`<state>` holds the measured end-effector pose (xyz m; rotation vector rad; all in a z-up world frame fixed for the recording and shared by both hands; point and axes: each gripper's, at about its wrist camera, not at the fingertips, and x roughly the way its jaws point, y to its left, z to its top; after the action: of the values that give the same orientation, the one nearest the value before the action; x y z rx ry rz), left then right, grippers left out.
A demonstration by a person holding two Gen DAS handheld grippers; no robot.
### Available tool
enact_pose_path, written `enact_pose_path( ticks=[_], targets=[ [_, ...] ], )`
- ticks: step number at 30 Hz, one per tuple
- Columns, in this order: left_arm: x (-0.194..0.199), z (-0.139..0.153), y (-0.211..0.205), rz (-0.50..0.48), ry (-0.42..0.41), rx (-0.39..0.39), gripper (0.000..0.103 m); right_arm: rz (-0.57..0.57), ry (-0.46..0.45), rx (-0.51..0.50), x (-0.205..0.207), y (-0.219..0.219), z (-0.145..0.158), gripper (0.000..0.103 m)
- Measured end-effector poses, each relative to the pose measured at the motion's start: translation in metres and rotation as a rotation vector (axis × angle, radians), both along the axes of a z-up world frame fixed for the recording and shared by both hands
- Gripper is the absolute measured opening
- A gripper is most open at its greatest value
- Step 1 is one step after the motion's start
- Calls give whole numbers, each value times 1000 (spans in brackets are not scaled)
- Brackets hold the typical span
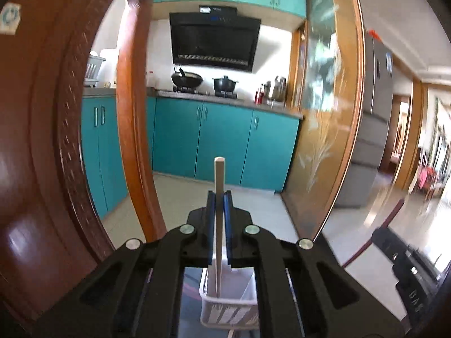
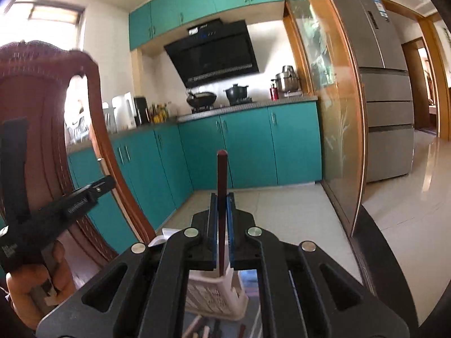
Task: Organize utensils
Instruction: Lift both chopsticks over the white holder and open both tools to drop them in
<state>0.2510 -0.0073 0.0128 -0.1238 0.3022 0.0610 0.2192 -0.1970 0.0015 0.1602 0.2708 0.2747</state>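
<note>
Left wrist view shows the pale chopstick [image 1: 219,186] clamped upright in our left gripper [image 1: 219,197], jaws closed to the stick's width, its long axis vertical and its lower end reaching down into the white slotted basket [image 1: 248,300] directly below. Right wrist view shows the dark red chopstick [image 2: 221,186] held the same way in our right gripper [image 2: 222,197], jaws shut on it, lower tip entering the white utensil basket [image 2: 208,295] beneath. We judge that both sticks already stand over the holder, so the coming move is a straight descent along each stick's axis, then release. More utensils [image 2: 203,331] lie on the tabletop just in front of the basket. The left hand [image 2: 31,287] and its tool sit to the left, close beside a carved wooden chair [image 2: 42,112]. Lettering on the left tool, the range hood [image 1: 214,42] and the refrigerator [image 2: 377,28] sticker is too blurred to read.
</note>
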Motion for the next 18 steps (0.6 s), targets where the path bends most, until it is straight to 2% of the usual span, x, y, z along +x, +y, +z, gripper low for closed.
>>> enact_pose_path(
  ticks=[5,8,10,15,18],
  targets=[
    [-14,-12,-13,-13,27,62,7,-5,15,-43,-9,4,-2,9],
    [-24,-17,-15,-16,26,93,7,-11,18,-52,-16,-1,-4,24],
    [-27,-19,-16,-25,32,102,11,-15,9,-57,-25,-6,-6,33],
    [-40,-28,-11,-52,58,96,23,10,4,-51,-51,-19,-19,37],
    [-51,-37,-8,-69,79,96,33,27,87,-48,-55,-28,-44,37]
  ],
)
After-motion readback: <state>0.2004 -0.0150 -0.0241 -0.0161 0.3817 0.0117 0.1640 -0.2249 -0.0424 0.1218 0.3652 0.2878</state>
